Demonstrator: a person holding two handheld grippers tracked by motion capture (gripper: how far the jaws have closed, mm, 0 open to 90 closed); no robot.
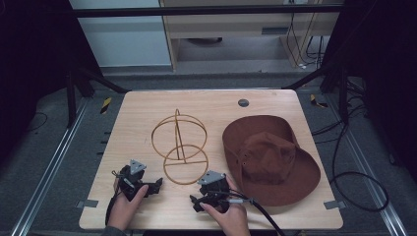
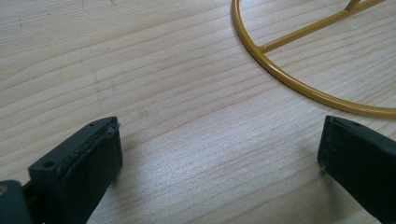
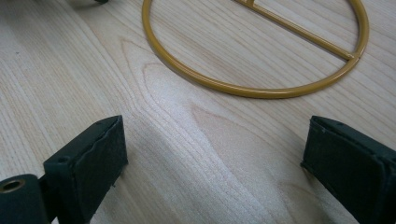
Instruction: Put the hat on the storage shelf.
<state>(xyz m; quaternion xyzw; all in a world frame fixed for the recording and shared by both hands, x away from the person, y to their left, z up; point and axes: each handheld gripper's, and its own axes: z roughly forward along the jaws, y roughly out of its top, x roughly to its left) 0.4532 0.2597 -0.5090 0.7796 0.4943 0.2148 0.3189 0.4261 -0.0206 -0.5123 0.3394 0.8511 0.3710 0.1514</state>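
Wire hat stand (image 1: 180, 146), golden yellow, upright near the middle of the worktop (image 1: 147, 103), its round base ring flat on the wood just beyond both tools. Left tool (image 1: 156, 184) and right tool (image 1: 195, 201), each in a hand at the near edge of the worktop, rest low over the bare wood with jaws wide apart and nothing between them, the base ring (image 2: 299, 84) lying just ahead of the left tool's jaws and likewise (image 3: 254, 88) ahead of the right tool's. Brown wide-brimmed hat (image 1: 270, 160), crown up, on the worktop just right of the stand and beside the right tool, not touching it.
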